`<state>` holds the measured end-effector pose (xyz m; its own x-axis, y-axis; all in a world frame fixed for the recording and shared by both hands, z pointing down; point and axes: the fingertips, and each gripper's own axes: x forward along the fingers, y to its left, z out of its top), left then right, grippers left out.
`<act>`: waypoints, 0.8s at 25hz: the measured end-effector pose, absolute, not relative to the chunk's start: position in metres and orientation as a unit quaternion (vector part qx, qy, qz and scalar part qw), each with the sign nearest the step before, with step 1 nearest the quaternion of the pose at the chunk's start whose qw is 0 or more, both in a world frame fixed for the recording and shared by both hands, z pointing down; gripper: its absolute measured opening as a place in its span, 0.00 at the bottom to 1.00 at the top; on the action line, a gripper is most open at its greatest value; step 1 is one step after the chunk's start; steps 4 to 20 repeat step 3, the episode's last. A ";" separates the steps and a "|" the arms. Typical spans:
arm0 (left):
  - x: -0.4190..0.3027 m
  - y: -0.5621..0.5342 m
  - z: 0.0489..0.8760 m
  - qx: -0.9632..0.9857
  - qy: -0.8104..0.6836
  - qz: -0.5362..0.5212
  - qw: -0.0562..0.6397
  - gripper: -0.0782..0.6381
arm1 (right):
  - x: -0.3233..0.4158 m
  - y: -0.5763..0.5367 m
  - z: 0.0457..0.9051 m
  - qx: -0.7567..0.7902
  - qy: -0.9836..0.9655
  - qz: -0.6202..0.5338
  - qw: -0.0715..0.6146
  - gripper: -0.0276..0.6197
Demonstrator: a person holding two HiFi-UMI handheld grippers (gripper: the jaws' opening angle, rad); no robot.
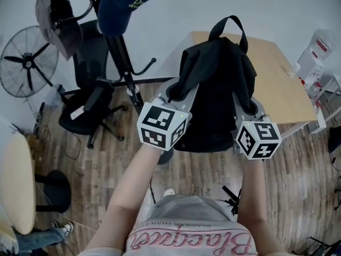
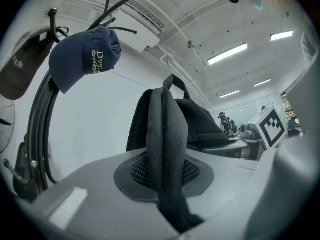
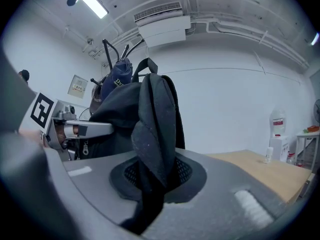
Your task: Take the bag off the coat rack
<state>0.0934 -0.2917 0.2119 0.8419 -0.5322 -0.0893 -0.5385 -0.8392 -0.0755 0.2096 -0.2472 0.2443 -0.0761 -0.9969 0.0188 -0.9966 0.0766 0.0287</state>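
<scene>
While L claw, R claw clamp its straps — bag off coat rack.

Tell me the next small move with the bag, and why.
Probably carry the bag rightward in the head view, away from the coat rack toward the wooden table. The left gripper and right gripper are clamped on its shoulder straps, its top loop hangs on no hook, and the rack stands close beside it.

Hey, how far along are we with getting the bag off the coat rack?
Done: the bag hangs clear of the coat rack, its top loop free. In hand: the left gripper and right gripper each have jaws shut on a strap. Left: probably setting it down.
</scene>
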 end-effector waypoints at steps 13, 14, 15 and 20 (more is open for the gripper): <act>0.091 -0.289 0.213 -0.958 0.280 0.032 0.048 0.22 | 0.207 -0.245 0.245 0.679 -0.734 -0.004 0.017 0.10; 0.091 -0.289 0.213 -0.958 0.280 0.032 0.048 0.22 | 0.207 -0.245 0.245 0.679 -0.734 -0.004 0.017 0.10; 0.091 -0.289 0.213 -0.958 0.280 0.032 0.048 0.22 | 0.207 -0.245 0.245 0.679 -0.734 -0.004 0.017 0.10; 0.091 -0.289 0.213 -0.958 0.280 0.032 0.048 0.22 | 0.207 -0.245 0.245 0.679 -0.734 -0.004 0.017 0.10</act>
